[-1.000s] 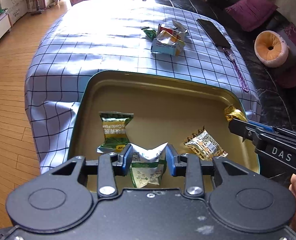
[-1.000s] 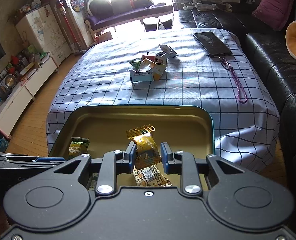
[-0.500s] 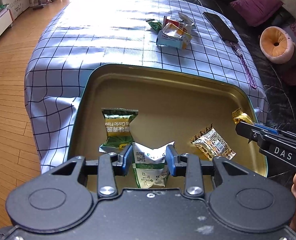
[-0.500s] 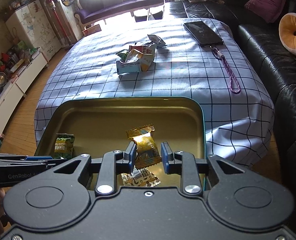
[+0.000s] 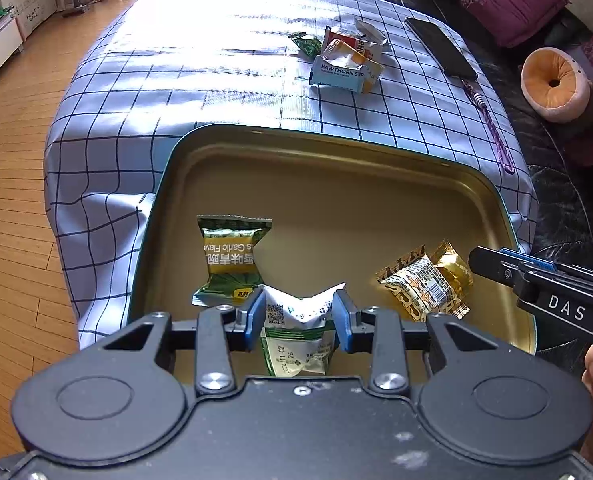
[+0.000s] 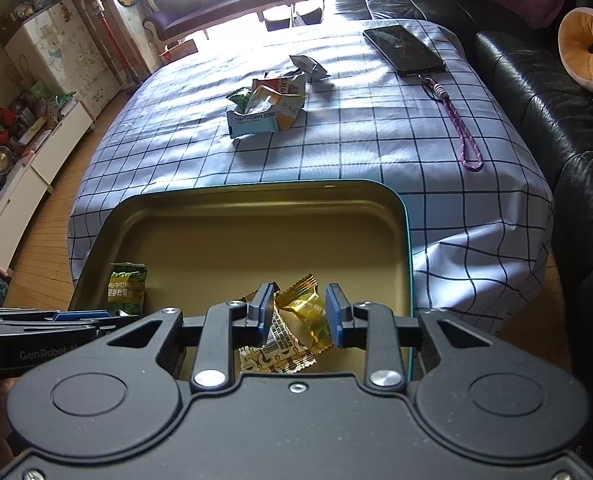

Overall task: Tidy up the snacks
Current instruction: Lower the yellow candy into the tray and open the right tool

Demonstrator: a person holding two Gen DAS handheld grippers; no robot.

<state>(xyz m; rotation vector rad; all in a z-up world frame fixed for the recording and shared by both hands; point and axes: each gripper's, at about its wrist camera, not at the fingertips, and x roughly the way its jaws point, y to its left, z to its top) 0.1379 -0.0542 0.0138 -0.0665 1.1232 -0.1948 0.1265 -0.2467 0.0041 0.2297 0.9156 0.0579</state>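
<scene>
- Left gripper [image 5: 299, 314] pinches a white-green packet [image 5: 296, 332] above the tin tray [image 5: 336, 148]; a slack hold drops it askew
- Right gripper [image 6: 299, 314], jaws just opening, frees the gold candy [image 6: 304, 316] onto the tray; it may snag a pad
- Beyond the tray, the snack pile [image 5: 342, 60] waits beside the phone [image 5: 440, 46], easily bumped

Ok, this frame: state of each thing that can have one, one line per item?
Left gripper: shut on the white-green packet, over the tin.
Right gripper: fingers have just been opening; gold packet lies loose between them.
Tin: open, no lid in view, holding packets.
Green garlic packet: sealed, lying flat in the tin.
Snack pile: on the cloth, outside the tin.
Phone: screen dark.
</scene>
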